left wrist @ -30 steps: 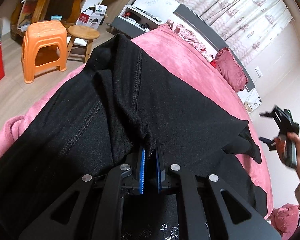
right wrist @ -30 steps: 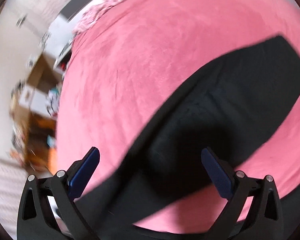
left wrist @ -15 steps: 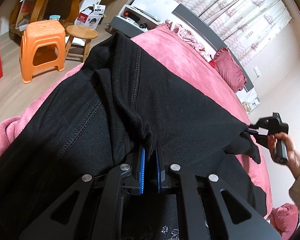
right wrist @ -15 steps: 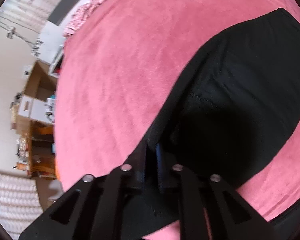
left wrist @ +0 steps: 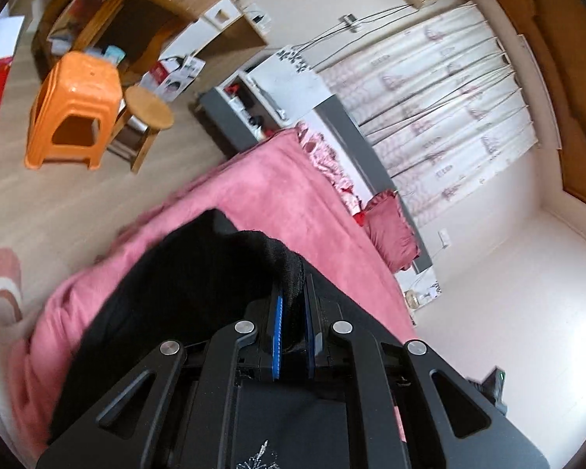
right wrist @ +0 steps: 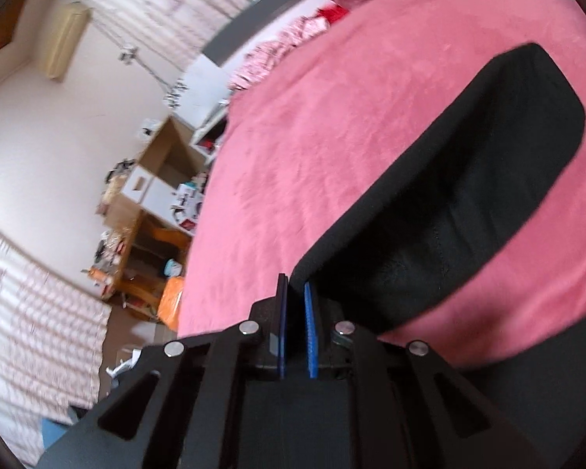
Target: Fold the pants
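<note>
black knit pants [left wrist: 199,273] lie on the pink bed [left wrist: 277,195], and both grippers are clamped on them. left gripper [left wrist: 293,305]: fingers [left wrist: 278,336] nearly closed with a thick bunched fold pinched between the blue pads, and the fabric is draped down to the left of the fingers. pink cover is exposed ahead and to the right of the fingers, up to the red pillow [left wrist: 390,230] by the headboard. bed edge runs left of the fingers, with floor beyond it, then the orange stool [left wrist: 74,109] and round wooden stool [left wrist: 148,109], well apart from the cloth.

right gripper [right wrist: 296,312]: fingers [right wrist: 310,336] pinch a thin pants edge [right wrist: 304,265] at its near corner. the pants [right wrist: 468,203] stretch ahead and right of the fingers, with the far end rounded and folded under. open pink bed [right wrist: 332,136] lies ahead and to the left of the fingers.
</note>
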A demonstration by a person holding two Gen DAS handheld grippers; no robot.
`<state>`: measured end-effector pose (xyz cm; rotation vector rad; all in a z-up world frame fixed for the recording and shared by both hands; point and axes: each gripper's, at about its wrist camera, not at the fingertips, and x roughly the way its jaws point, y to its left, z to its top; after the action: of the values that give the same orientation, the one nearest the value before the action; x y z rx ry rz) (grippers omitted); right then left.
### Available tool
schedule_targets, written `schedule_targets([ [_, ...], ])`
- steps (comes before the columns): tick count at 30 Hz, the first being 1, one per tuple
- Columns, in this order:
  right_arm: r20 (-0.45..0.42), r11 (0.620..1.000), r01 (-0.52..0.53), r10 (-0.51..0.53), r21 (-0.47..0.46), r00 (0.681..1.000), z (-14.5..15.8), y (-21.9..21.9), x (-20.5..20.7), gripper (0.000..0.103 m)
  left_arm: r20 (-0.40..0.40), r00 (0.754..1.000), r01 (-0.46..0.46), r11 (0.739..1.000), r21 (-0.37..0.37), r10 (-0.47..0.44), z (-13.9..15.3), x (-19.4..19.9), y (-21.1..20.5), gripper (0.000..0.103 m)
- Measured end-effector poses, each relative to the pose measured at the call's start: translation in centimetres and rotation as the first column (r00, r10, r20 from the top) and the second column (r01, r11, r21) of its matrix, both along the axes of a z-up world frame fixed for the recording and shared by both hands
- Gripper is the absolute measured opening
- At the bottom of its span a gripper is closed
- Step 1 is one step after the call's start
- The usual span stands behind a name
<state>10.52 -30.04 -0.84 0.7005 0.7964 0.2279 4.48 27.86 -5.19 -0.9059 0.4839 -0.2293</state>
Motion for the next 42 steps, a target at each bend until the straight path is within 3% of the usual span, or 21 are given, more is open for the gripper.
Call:
schedule_targets([
  [4, 0.047, 1.0, -0.019, 0.019, -0.02, 0.999, -1.4, 0.7, -6.1, 0.008, -0.03, 0.999, -0.01, 1.0, -0.018, 0.01, -0.4, -1.1, 0.8, 0.008],
  [9, -0.022, 0.997, -0.043, 0.042, -0.071, 0.999, -6.8, 3.2, -11.5, 0.009, -0.13, 0.991, -0.042, 0.999, -0.034, 0.037, -2.9, -3.4, 2.1, 0.007],
  [14, -0.134, 0.995, -0.071, 0.062, -0.068, 0.989, -12.5, 3.6, -12.6, 0.009, -0.246, 0.969, -0.057, 0.996, -0.063, 0.04, -5.6, -5.4, 2.7, 0.008],
  [16, -0.154, 0.996, -0.07, 0.062, -0.05, 0.986, -13.5, 3.2, -12.2, 0.009, -0.267, 0.963, -0.066, 0.995, -0.078, 0.043, -6.2, -5.8, 2.4, 0.008],
  [18, -0.151, 0.998, -0.064, 0.06, -0.021, 0.987, -13.8, 2.9, -11.7, 0.011, -0.272, 0.961, -0.071, 0.99, -0.119, 0.036, -6.3, -6.3, 2.4, 0.02],
  [20, -0.144, 0.998, -0.066, 0.064, -0.011, 0.988, -14.0, 2.8, -11.5, 0.014, -0.245, 0.969, -0.068, 0.981, -0.179, 0.022, -6.0, -6.9, 2.4, 0.055],
  [22, -0.137, 0.998, -0.068, 0.069, 0.015, 0.988, -14.3, 2.7, -11.5, 0.021, -0.217, 0.976, -0.069, 0.97, -0.234, 0.017, -5.4, -7.7, 2.1, 0.07],
  [27, -0.106, 0.998, -0.03, 0.035, 0.053, 0.994, -14.1, 1.8, -11.5, 0.05, -0.268, 0.963, -0.075, 0.957, -0.282, -0.004, -4.9, -8.6, 0.7, 0.082],
  [29, -0.092, 0.999, 0.002, 0.002, 0.048, 0.996, -13.8, 1.1, -11.5, 0.052, -0.314, 0.949, -0.09, 0.937, -0.337, -0.022, -5.2, -9.1, 0.3, 0.082],
  [30, -0.093, 0.999, 0.017, -0.013, 0.038, 0.996, -13.7, 0.9, -11.5, 0.052, -0.344, 0.939, -0.101, 0.926, -0.363, -0.032, -5.3, -9.7, 0.0, 0.082],
  [31, -0.096, 0.999, 0.028, -0.025, 0.03, 0.995, -13.8, 0.8, -11.5, 0.052, -0.364, 0.932, -0.129, 0.932, -0.34, -0.004, -5.0, -10.4, 0.1, 0.082],
  [33, -0.103, 0.998, 0.059, -0.055, 0.036, 0.993, -13.9, 0.3, -11.5, 0.05, -0.383, 0.912, -0.246, 0.944, -0.221, 0.148, -3.6, -12.1, 1.1, 0.082],
  [35, -0.119, 0.992, 0.101, -0.092, 0.075, 0.989, -14.4, -0.7, -11.2, 0.043, -0.354, 0.916, -0.278, 0.935, -0.219, 0.19, -2.8, -12.5, 1.9, 0.082],
  [39, -0.143, 0.982, 0.145, -0.127, 0.122, 0.982, -15.0, -1.4, -10.4, 0.029, -0.358, 0.934, -0.111, 0.96, -0.257, 0.012, -2.6, -9.9, -0.7, 0.082],
  [42, -0.115, 0.986, 0.138, -0.127, 0.094, 0.985, -14.2, -1.3, -9.9, 0.019, -0.386, 0.919, -0.016, 0.972, -0.233, -0.077, -3.5, -7.5, -3.2, 0.082],
])
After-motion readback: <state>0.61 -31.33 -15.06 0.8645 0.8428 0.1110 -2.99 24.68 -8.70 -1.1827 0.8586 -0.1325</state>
